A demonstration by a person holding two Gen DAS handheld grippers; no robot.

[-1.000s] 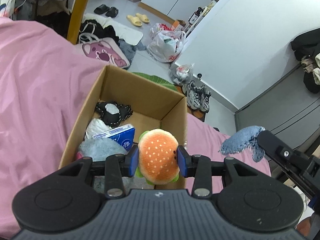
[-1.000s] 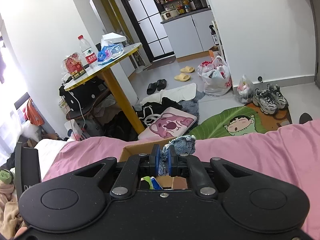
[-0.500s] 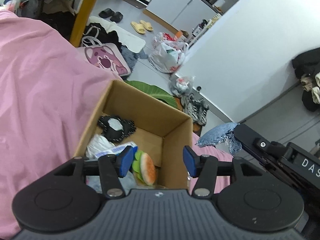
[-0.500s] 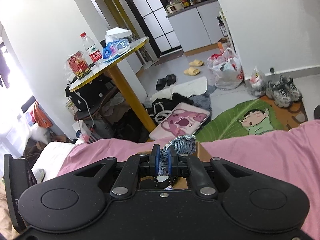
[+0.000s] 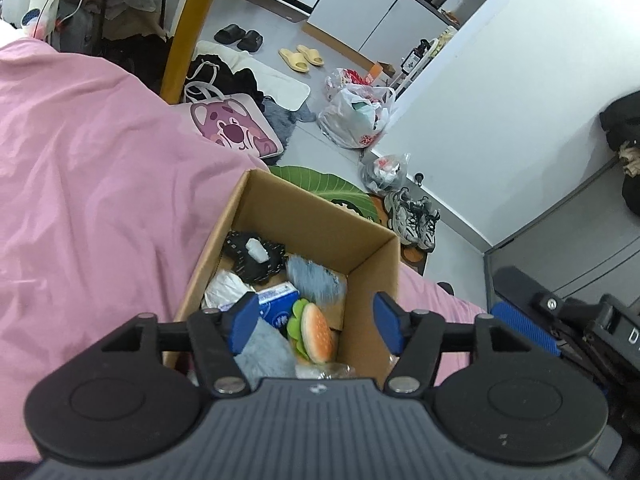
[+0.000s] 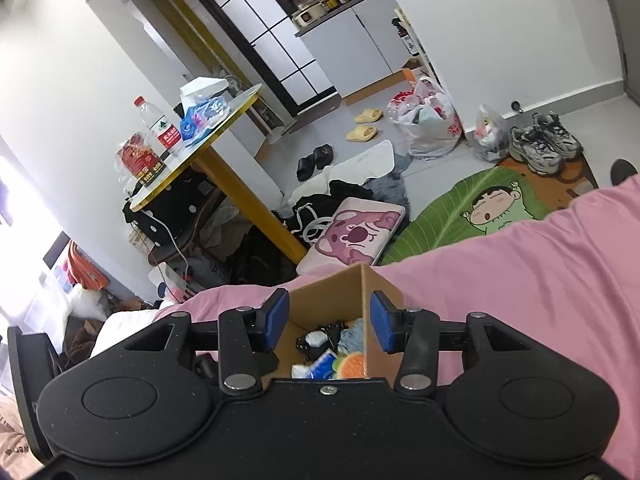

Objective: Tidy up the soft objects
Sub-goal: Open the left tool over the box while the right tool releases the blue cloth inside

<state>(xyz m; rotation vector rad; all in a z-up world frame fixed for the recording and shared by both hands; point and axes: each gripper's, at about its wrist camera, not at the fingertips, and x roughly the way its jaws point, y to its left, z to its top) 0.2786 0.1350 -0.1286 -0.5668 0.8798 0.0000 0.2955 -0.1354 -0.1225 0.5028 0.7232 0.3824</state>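
Now both claws hang over the cardboard box [image 5: 372, 258] on the pink bedsheet [image 5: 100, 184], each spread wide with nothing between its blue pads. Under the left gripper [image 5: 316, 322] the burger plush [image 5: 318, 336] lies on its side in the box, beside a denim scrap [image 5: 316, 284] and a grey fuzzy toy [image 5: 264, 350]. The right gripper [image 6: 326, 320] looks down into the same box [image 6: 320, 304]

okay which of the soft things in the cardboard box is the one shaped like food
The hamburger plush, lying on its side near the box's front right, below the open left claw. Its orange bun and green lettuce frill set it apart from the blue-grey fuzzy pieces beside it.
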